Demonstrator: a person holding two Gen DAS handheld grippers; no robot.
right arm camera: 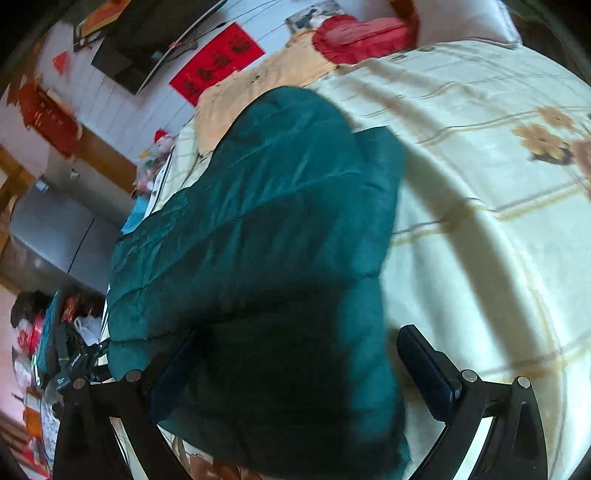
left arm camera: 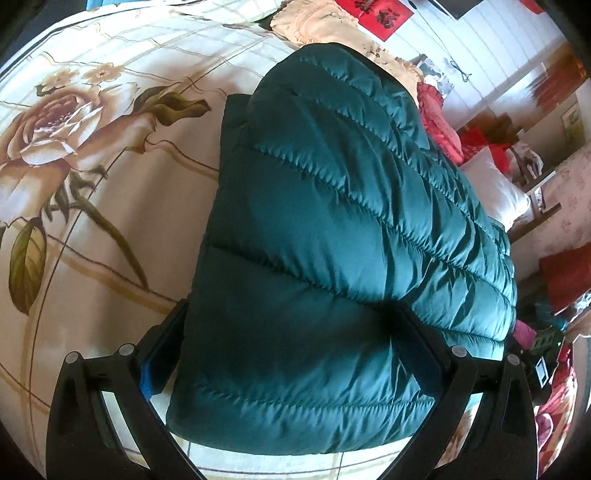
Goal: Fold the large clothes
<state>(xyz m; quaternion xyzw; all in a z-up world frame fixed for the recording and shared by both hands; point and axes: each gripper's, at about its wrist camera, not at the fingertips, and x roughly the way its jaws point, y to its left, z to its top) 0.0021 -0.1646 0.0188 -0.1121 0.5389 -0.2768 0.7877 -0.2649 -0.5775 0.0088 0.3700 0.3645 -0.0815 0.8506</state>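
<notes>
A dark teal quilted puffer jacket (left arm camera: 332, 206) lies folded in a thick bundle on a bed with a cream floral cover (left arm camera: 92, 147). My left gripper (left arm camera: 291, 332) stands wide open around the near end of the bundle, a finger on each side of it. In the right wrist view the jacket (right arm camera: 266, 221) fills the middle. My right gripper (right arm camera: 295, 362) is also wide open, its fingers either side of the jacket's shadowed near edge. Whether the pads press the fabric I cannot tell.
The bed cover (right arm camera: 480, 184) spreads to the right in the right wrist view. A peach ruffled pillow (left arm camera: 321, 26) and red cushions (left arm camera: 439, 118) lie beyond the jacket. A white pillow (left arm camera: 495, 188), wall hangings, a grey cabinet (right arm camera: 62, 229) and floor clutter (right arm camera: 44, 332) border the bed.
</notes>
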